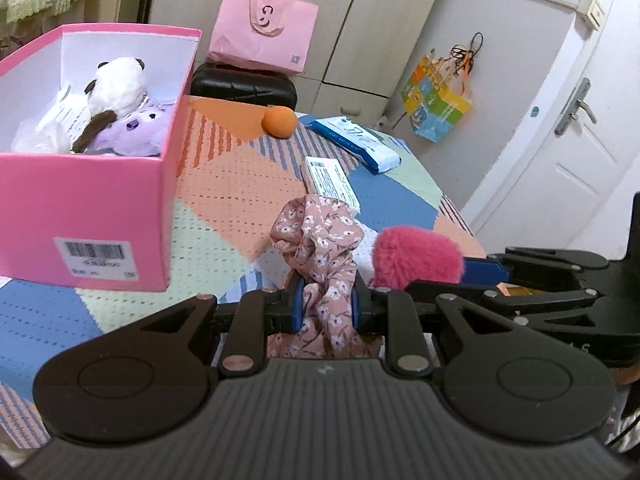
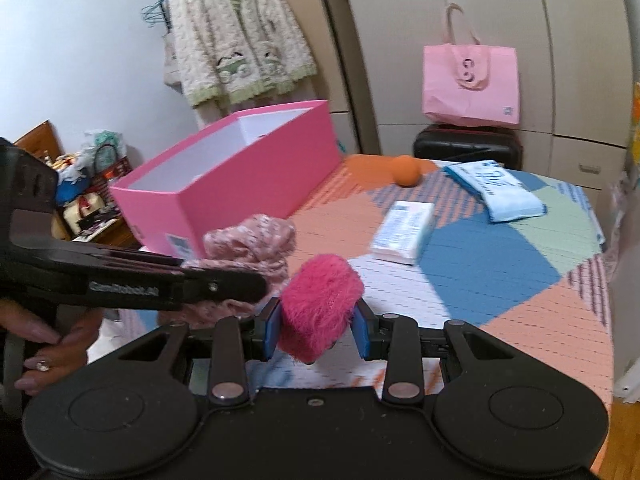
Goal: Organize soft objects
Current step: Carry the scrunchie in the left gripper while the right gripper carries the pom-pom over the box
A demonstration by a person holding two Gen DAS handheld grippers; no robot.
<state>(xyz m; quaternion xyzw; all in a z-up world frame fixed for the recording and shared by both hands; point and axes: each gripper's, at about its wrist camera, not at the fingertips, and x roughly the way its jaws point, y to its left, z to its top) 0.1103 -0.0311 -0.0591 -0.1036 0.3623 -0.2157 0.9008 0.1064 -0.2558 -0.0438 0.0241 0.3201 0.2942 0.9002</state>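
Observation:
My left gripper point(image 1: 325, 307) is shut on a pink floral fabric scrunchie point(image 1: 316, 236), held above the quilt. My right gripper point(image 2: 318, 330) is shut on a fluffy magenta scrunchie point(image 2: 320, 304), which also shows in the left wrist view point(image 1: 416, 262) just right of the floral one. The floral scrunchie shows in the right wrist view point(image 2: 252, 240) behind the left gripper's body. An open pink box point(image 1: 92, 204) stands at the left and holds a white plush point(image 1: 116, 84) on a purple plush point(image 1: 136, 132). The box also shows in the right wrist view point(image 2: 240, 184).
On the patchwork quilt point(image 1: 224, 208) lie an orange ball point(image 1: 279, 121), a white packet point(image 1: 330, 178) and a blue-white packet point(image 1: 356, 140). Behind stand a black case point(image 1: 244, 86) with a pink bag point(image 1: 264, 32). A door point(image 1: 580, 128) is at the right.

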